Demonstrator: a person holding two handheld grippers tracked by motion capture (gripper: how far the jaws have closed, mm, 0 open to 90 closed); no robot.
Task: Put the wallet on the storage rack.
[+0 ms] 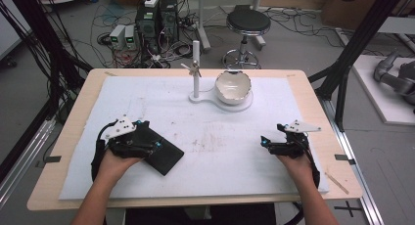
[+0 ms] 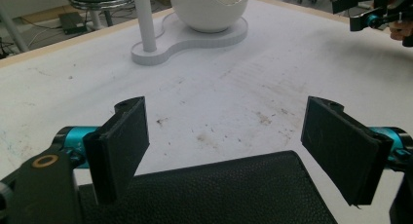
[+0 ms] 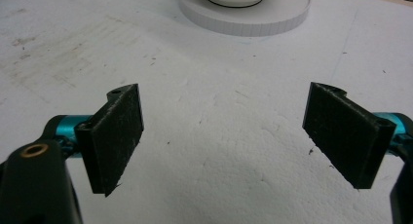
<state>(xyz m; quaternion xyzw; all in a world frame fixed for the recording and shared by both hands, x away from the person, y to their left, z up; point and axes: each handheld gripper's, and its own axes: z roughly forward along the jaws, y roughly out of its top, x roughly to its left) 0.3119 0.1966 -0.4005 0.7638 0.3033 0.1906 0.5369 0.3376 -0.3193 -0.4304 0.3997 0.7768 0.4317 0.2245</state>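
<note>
While both hands rest low on the white mat (image 1: 205, 137) that covers the tabletop (image 1: 313, 102), the high view shows the left tool (image 1: 152, 137) lying over a flat black leather-like case (image 1: 166, 156), which sits on the mat well to the near left of the white stand (image 1: 195, 68) and its bowl (image 1: 233, 86). That bowl, white with a jagged rim, sits on the round base beside the stand's upright post, at the far middle of the mat. On the near right of the bowl and well apart from it, the right tool (image 1: 266, 143) points inward over bare mat, held by the right hand (image 1: 293, 161); the left hand (image 1: 117, 164) grips the body of the other tool. Seen from the left gripper view, the left tool (image 2: 224, 141) has its jaws spread wide, with the textured black case (image 2: 219, 190) lying below and between them, the pads not pressing on it; the stand (image 2: 146, 24) and bowl (image 2: 209, 9) stand ahead, and the other tool (image 2: 370, 12) shows far right of the bowl. Seen from the right gripper view, the right tool (image 3: 224, 136) also stands wide open over stained mat (image 3: 219, 185), nothing between its pads, with the bowl's round base (image 3: 243, 14) ahead of it.
</note>
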